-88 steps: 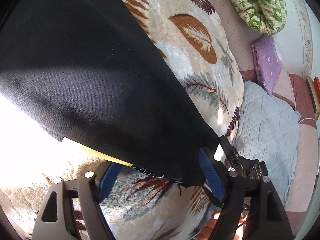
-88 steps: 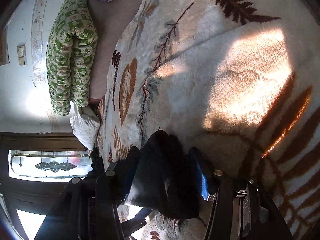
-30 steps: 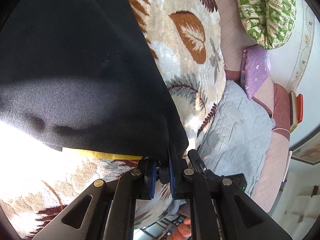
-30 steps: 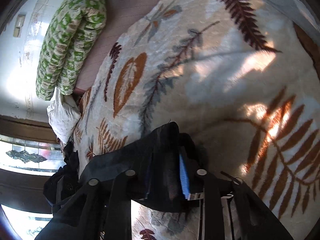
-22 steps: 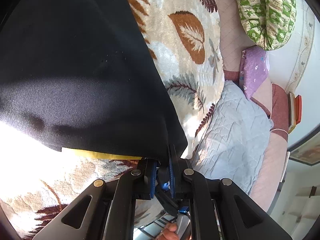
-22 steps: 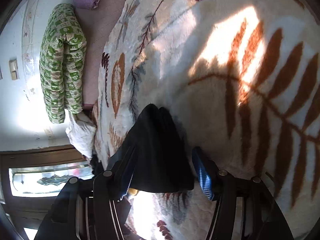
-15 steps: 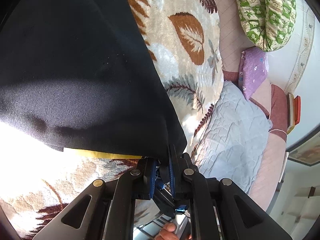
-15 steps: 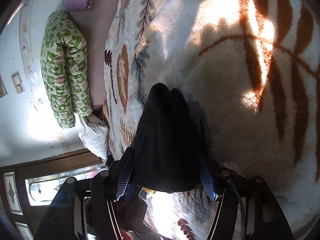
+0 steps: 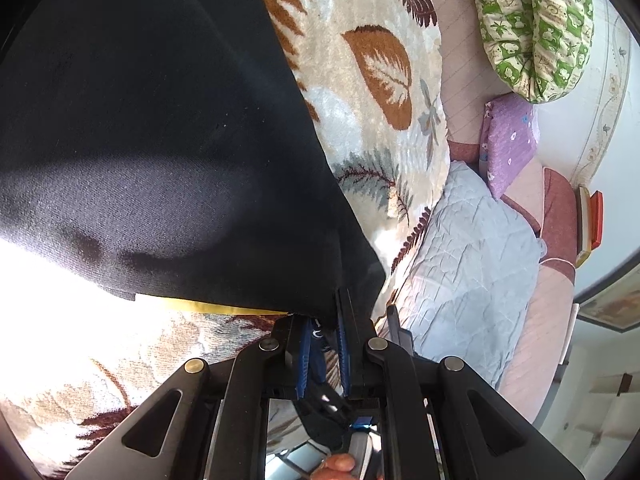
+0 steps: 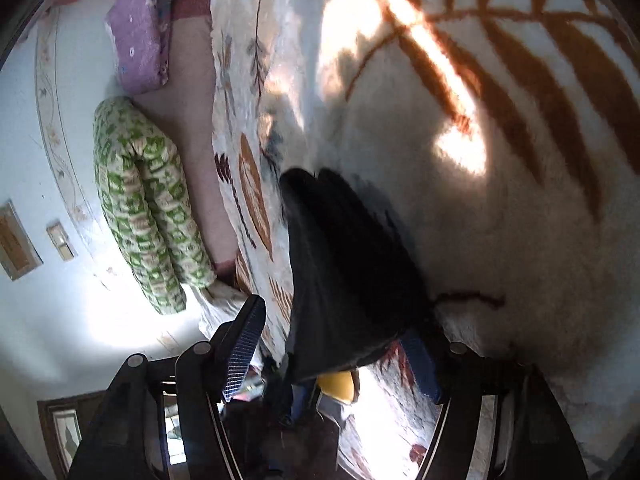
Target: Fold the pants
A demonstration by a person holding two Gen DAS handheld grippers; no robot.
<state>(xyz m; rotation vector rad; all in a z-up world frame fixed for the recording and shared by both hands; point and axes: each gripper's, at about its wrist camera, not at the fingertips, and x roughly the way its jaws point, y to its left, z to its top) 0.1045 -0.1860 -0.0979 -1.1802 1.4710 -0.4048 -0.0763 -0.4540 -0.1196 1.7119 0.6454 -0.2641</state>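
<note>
Fingers of the left gripper pinch the black pants at six o'clock, the right gripper has just spread open, so that loose hem may slump unfolded.

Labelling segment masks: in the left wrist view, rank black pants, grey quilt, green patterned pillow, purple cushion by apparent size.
1. black pants, closest to the lens, so inflated
2. grey quilt
3. green patterned pillow
4. purple cushion
</note>
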